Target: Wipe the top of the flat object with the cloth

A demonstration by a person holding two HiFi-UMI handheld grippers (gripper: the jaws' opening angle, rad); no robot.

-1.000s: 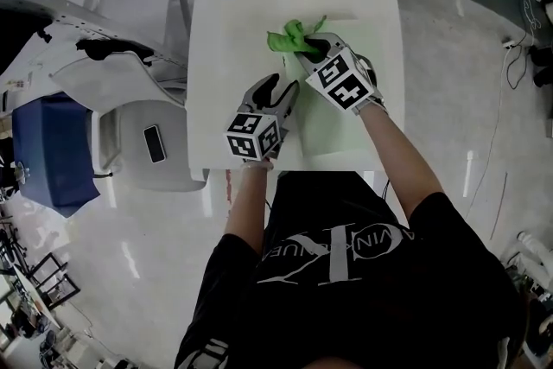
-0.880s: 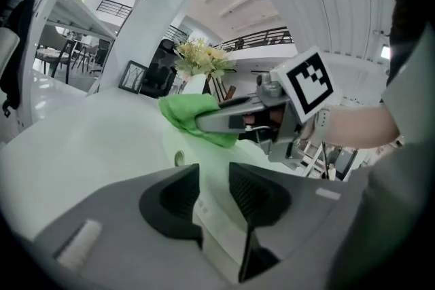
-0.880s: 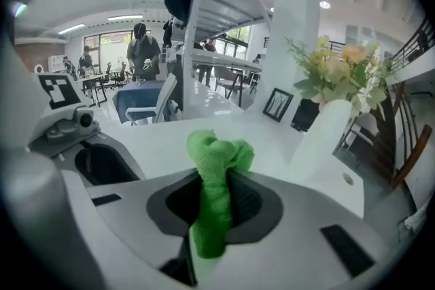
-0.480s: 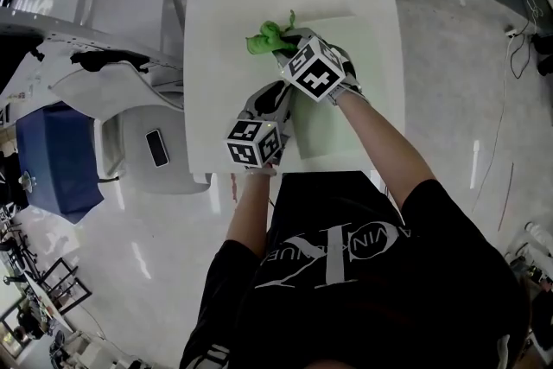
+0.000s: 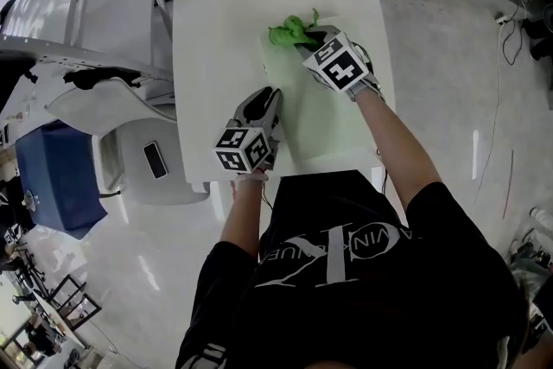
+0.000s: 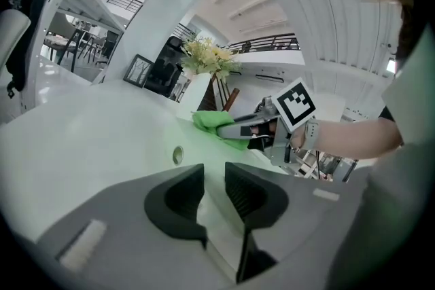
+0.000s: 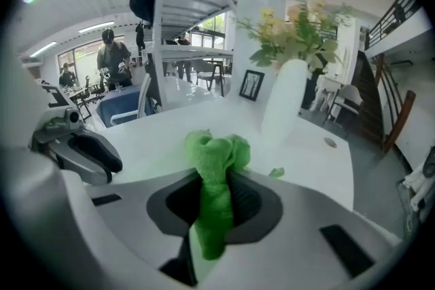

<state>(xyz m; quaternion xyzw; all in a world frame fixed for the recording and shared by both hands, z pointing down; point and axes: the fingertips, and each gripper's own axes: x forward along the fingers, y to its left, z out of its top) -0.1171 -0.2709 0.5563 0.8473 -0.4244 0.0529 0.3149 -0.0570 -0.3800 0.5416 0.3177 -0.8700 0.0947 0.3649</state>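
Right gripper [image 5: 313, 39], pinching the bunched green cloth [image 5: 289, 32], has shifted along the far end of the pale green board [image 5: 328, 125]. Left gripper [image 5: 270, 95] has just closed on the board's left edge, apparently steadying it. Wiping looks under way. The next move calls for dragging the cloth nearer across the top.

Bright, even light; fisheye warp, dark corners.
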